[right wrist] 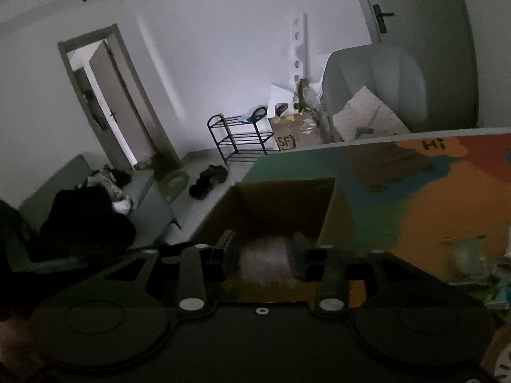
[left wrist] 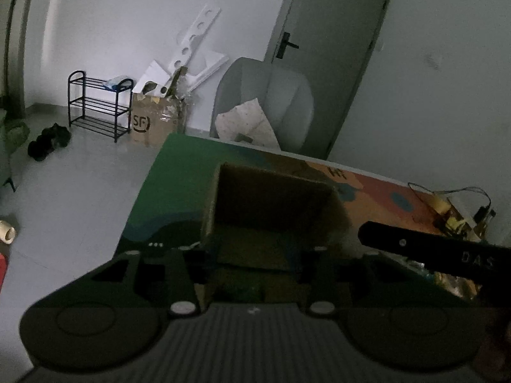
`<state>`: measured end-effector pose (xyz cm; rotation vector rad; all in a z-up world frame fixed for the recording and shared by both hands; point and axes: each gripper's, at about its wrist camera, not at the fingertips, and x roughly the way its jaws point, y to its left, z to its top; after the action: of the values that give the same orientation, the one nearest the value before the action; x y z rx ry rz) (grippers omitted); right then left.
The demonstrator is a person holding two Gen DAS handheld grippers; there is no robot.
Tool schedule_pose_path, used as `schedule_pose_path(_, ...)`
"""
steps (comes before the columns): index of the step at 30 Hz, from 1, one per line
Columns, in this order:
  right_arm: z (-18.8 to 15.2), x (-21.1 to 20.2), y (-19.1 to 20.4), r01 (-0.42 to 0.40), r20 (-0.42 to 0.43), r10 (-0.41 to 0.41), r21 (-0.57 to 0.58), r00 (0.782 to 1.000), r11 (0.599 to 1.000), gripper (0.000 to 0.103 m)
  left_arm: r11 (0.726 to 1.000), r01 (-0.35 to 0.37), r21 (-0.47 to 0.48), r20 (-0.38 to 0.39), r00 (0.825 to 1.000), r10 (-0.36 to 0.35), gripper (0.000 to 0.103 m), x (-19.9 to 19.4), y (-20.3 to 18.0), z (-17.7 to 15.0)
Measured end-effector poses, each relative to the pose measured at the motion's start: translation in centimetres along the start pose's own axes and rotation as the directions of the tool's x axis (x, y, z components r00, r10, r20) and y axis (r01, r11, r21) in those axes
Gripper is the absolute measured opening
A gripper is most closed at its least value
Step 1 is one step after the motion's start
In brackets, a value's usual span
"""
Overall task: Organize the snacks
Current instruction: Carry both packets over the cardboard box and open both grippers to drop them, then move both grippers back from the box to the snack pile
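Taking the cardboard box [left wrist: 274, 210] as our landmark, in the left wrist view we see it standing open-topped on the colourful worktop [left wrist: 159, 198], with our left gripper [left wrist: 252, 265] just before its near wall; the fingers stand apart, but the dim light hides their tips, so we cannot tell whether they pinch anything. To the right of the box, the dark finger of our right gripper [left wrist: 424, 252] reaches in, and beyond it lie wires and small yellow bits at the worktop's edge. Far behind the box stand a black shoe rack [left wrist: 99, 105], an SF carton [left wrist: 156, 124] and a grey armchair [left wrist: 265, 102]. Only the right wrist view shows an open doorway [right wrist: 108, 102] far left of the box [right wrist: 281, 210], and what our right gripper [right wrist: 263, 261] holds: a clear, crinkly snack packet [right wrist: 263, 261] clamped between both fingers, right at the box's near rim. The packet looks pale, translucent and blurred; its contents are unreadable.
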<state>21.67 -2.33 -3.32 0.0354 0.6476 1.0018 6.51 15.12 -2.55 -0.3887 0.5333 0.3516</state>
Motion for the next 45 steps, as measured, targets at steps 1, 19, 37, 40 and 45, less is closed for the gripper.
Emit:
schedule_pose_path(1, 0.1, -0.2, 0.0, -0.002, 0.009, 0.002, -0.001, 1.000, 1.000, 0.050, 1.000, -0.011, -0.003, 0.012, 1.000, 0.011, 0.052, -0.3, 0.1, 0.0)
schedule_pose_path(19, -3.1, -6.5, -6.0, 0.227, 0.050, -0.232, 0.086, 0.971, 0.970, 0.073, 0.992, 0.110, 0.060, -0.020, 0.994, -0.109, 0.091, 0.7, -6.1, -1.2)
schedule_pose_path(37, -4.8, -11.0, -12.0, 0.322, 0.072, -0.338, 0.179, 0.938, 0.930, 0.076, 0.966, 0.218, 0.140, -0.106, 0.973, -0.204, 0.092, 3.1, -13.1, -2.7)
schedule_pose_path(40, -5.0, -11.6, -12.9, 0.333, 0.069, -0.352, 0.191, 0.934, 0.923, 0.076, 0.959, 0.241, 0.147, -0.124, 0.967, -0.224, 0.092, 3.6, -14.3, -3.0)
schedule_pose_path(45, -5.4, -12.4, -14.7, 0.357, 0.060, -0.377, 0.211, 0.924, 0.910, 0.076, 0.952, 0.265, 0.154, -0.157, 0.958, -0.241, 0.092, 4.7, -16.2, -3.6)
